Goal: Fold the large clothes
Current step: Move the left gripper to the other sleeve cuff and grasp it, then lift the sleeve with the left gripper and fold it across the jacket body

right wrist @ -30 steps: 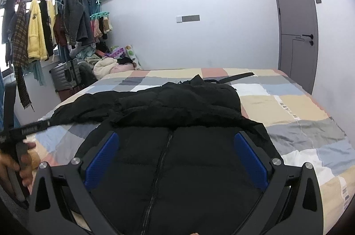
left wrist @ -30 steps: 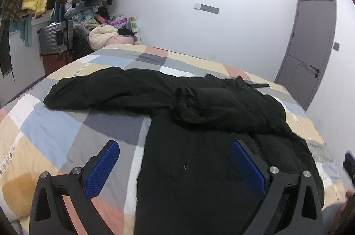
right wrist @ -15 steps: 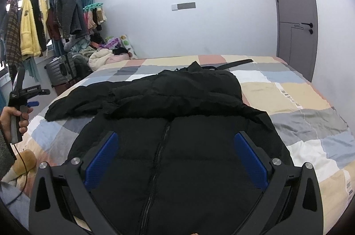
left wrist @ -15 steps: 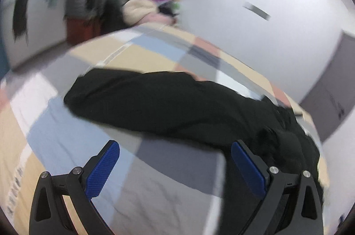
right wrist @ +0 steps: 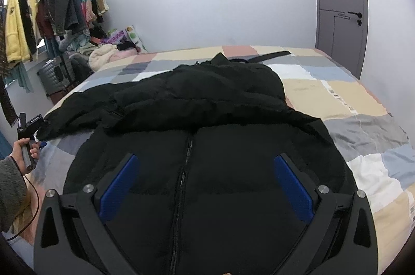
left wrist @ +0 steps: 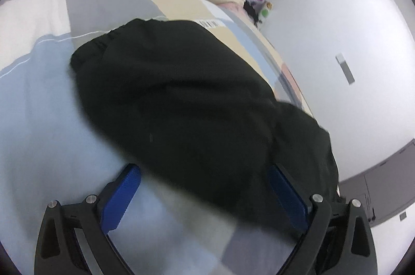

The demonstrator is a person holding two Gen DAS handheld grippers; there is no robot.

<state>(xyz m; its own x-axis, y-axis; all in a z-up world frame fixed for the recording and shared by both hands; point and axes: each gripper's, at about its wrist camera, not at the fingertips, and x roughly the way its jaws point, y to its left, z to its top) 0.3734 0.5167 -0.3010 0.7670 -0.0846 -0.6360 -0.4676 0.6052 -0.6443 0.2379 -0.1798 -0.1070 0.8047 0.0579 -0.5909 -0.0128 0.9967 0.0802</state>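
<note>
The left gripper [left wrist: 205,193] is tipped over sideways and held low over the bed [left wrist: 39,103], its blue-padded fingers [left wrist: 122,194] spread wide with nothing between them; the black sleeve [left wrist: 181,103] fills the view just ahead, its gathered cuff toward the far-left end. In the right wrist view a person's left hand [right wrist: 26,148] grips the handle of that tool upright at the left edge of the bed, beside the sleeve's end; whether the tool touches the sleeve there I cannot tell. A grey knitted cuff covers the wrist.

The right gripper [right wrist: 205,186] is level and hovers over the lower front of the jacket [right wrist: 207,158], fingers wide apart and holding nothing.

The jacket is a black quilted puffer, soft and thick, lying front up across the middle of the bed with its zipper [right wrist: 182,184] closed and running straight toward the camera. Its hood or upper part bunches in rumpled folds at the far end, and the sleeve stretches out to the left. The bed cover is a smooth patchwork of grey, blue, cream, white and pink squares.
</note>
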